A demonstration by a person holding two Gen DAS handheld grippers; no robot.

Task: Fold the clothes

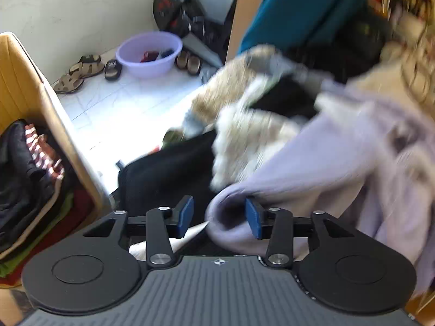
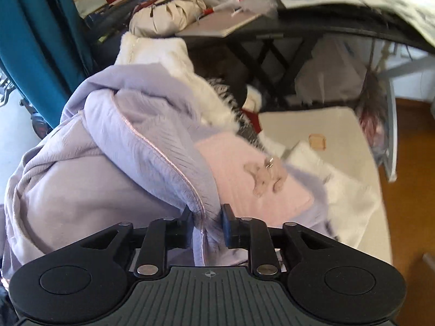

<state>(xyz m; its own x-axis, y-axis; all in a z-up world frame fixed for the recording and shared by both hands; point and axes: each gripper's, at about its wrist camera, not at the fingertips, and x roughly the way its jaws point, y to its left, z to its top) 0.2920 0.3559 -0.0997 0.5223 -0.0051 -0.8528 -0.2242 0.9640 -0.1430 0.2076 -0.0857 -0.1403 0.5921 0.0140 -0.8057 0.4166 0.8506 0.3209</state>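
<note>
Left wrist view
My left tongs (image 1: 219,217): jaws apart; a rolled edge of the soft lilac fleece garment (image 1: 339,160) lies between them against the right pad, the left pad stands clear of it, so nothing is pinched
Garment: bunched and partly lifted, draped over a heap of cream-and-tan furry clothes (image 1: 244,125) and a black cloth item (image 1: 168,179)
Progress, as I judge it: barely begun; no flat panel or crease in the lilac piece, and the heap waits unfolded
Done pile, perhaps: dark, striped, green and red clothes lie stacked in a tan open box (image 1: 40,87) at the left; whether these count as finished I cannot tell
Room: white tiled floor (image 1: 114,108), lilac plastic basin (image 1: 149,53), brown sandals (image 1: 81,70), teal curtain (image 1: 293,8)

Right wrist view
My right tongs (image 2: 206,225): closed in on a piped seam fold of the lilac garment, cloth clamped between the pads
Garment: humped up ahead of me, over a pale pink folded cloth (image 2: 244,168) with a small bow trim
Left to do: spread it flat, fold it, then the white furry pieces (image 2: 163,57)
Surface: pale cream tabletop (image 2: 312,127), mostly bare on the right, white cloth along its near part
Room: cluttered black folding table (image 2: 272,31) behind, wooden floor (image 2: 413,163) at right
</note>
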